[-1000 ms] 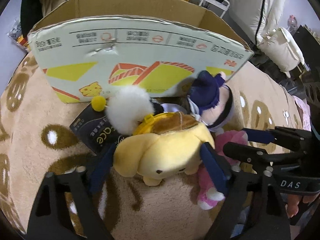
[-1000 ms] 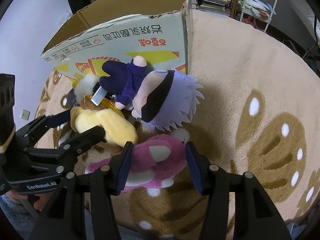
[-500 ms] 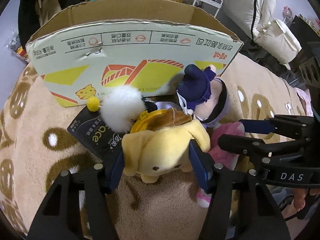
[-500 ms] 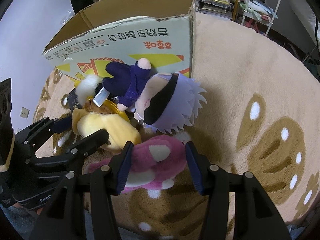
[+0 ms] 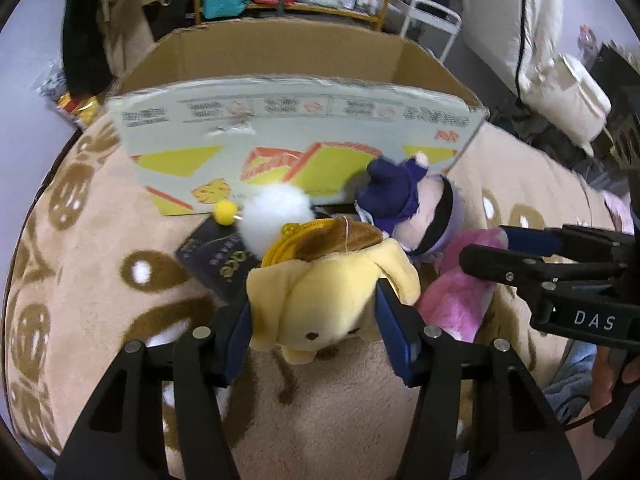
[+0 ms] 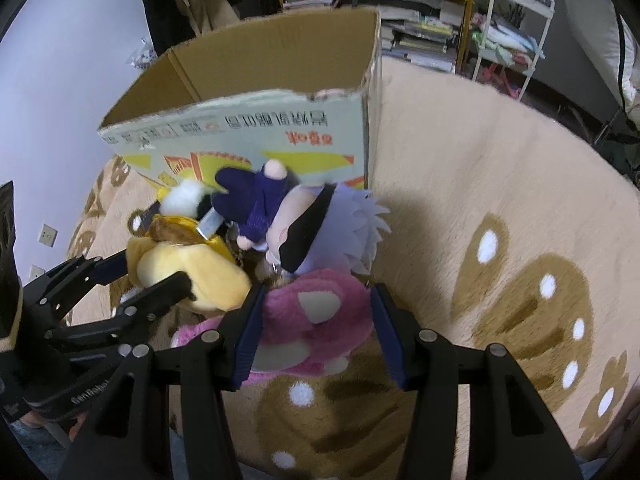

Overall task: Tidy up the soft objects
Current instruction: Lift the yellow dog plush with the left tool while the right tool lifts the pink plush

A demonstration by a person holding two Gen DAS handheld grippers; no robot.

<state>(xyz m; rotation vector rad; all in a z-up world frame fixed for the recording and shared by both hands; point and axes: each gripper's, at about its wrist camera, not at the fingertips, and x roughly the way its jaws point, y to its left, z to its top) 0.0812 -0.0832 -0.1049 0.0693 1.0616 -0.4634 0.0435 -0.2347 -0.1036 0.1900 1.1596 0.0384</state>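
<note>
My left gripper [image 5: 316, 320] is shut on the yellow dog plush [image 5: 332, 292], lifted a little off the rug; the plush also shows in the right wrist view [image 6: 188, 268]. My right gripper [image 6: 316, 328] is shut on the pink plush [image 6: 316, 320], seen in the left wrist view [image 5: 460, 292] too. A purple-haired doll with a black blindfold [image 6: 316, 224] lies against the open cardboard box [image 5: 296, 128]. A white pom-pom [image 5: 276, 216] hangs by the yellow plush.
A black packet [image 5: 216, 256] lies on the tan patterned rug [image 6: 500, 220] in front of the box. Shelves with books [image 6: 424, 20] and a white cart [image 6: 512, 32] stand behind. A white pillow [image 5: 568, 88] lies at the right.
My left gripper closed on the yellow plush and raised it. My right gripper stayed shut on the pink plush and rose too; the box looks farther below.
</note>
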